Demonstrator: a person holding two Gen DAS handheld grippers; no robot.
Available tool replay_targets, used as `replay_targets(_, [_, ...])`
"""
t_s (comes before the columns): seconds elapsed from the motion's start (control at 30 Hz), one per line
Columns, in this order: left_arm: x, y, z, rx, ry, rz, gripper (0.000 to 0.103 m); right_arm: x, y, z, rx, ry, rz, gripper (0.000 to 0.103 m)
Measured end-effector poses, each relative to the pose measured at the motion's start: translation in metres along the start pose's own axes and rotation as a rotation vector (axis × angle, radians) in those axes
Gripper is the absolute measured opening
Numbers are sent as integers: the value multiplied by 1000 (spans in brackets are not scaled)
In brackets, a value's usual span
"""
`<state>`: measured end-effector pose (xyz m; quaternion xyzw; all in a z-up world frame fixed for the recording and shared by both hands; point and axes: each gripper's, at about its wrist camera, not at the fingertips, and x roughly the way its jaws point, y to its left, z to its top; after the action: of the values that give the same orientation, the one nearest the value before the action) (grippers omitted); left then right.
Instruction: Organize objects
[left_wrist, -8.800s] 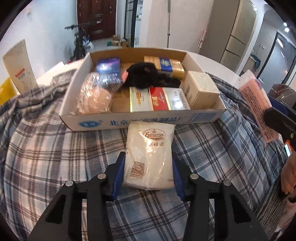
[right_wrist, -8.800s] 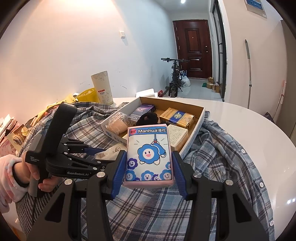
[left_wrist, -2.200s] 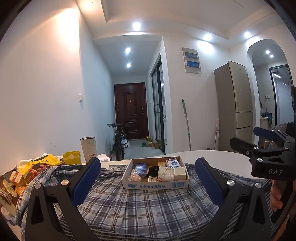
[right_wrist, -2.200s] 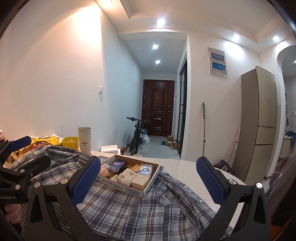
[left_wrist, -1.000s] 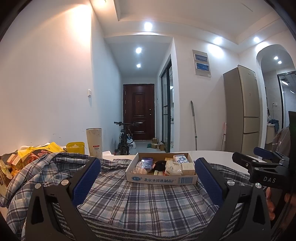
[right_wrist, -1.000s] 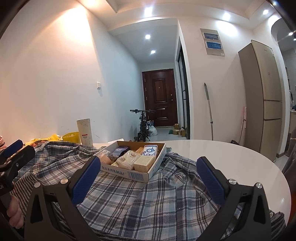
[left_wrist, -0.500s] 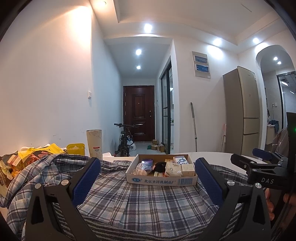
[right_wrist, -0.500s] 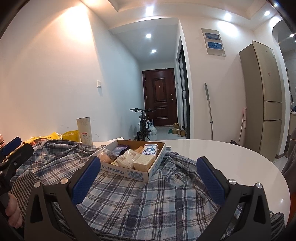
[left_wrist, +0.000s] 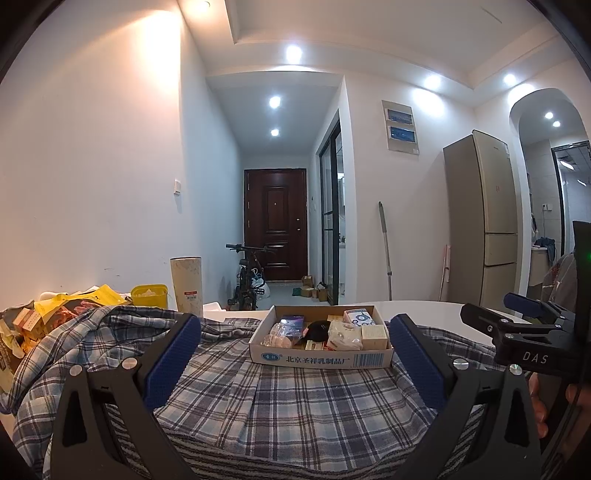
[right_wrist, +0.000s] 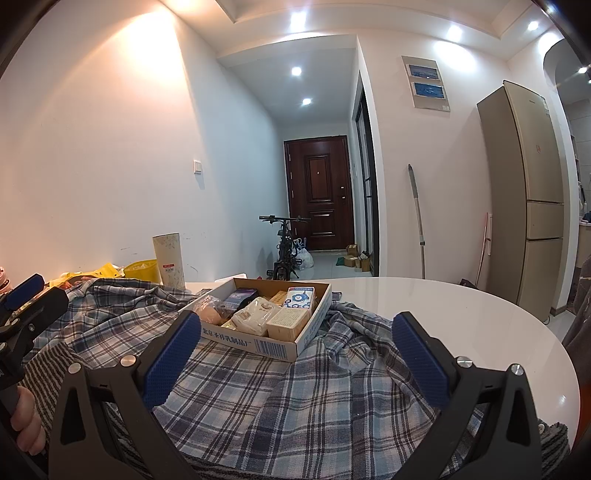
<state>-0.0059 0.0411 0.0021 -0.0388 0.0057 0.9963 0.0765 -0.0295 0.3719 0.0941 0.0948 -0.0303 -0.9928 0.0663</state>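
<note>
A shallow cardboard box (left_wrist: 320, 357) (right_wrist: 258, 345) rests on a plaid shirt (left_wrist: 288, 402) (right_wrist: 280, 391) spread over a round white table (right_wrist: 436, 306). Inside lie a white napkin pack (left_wrist: 341, 335) (right_wrist: 255, 314), a blue-and-white Manhua tissue pack (left_wrist: 357, 317) (right_wrist: 300, 296), a beige box (left_wrist: 373, 331) (right_wrist: 288, 322), a black object (left_wrist: 318, 328) and other packets. My left gripper (left_wrist: 295, 363) stands open and empty, well short of the box. My right gripper (right_wrist: 297, 363) is likewise open, with nothing between its fingers. Each gripper shows at the edge of the other's view.
Snack bags (left_wrist: 55, 310), a yellow tub (left_wrist: 149, 295) and a tall paper cylinder (left_wrist: 186, 286) (right_wrist: 169, 260) crowd the table's left side. Bare white tabletop lies to the right. Beyond are a hallway with a bicycle (right_wrist: 286, 247), a dark door and a fridge (right_wrist: 532, 199).
Since 8.8 s ago both grippers let go of the napkin pack and the tissue pack, which now lie in the box. Both pulled back; little has moved in the last second.
</note>
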Motion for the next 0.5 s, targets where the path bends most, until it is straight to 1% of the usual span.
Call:
replay_targets(0.13, [2, -1, 1, 0, 8, -13, 103, 1, -1, 0, 4, 6, 2, 103])
replay_targets(0.5, [3, -1, 1, -1, 8, -13, 103, 6, -1, 0, 7, 23, 12, 103])
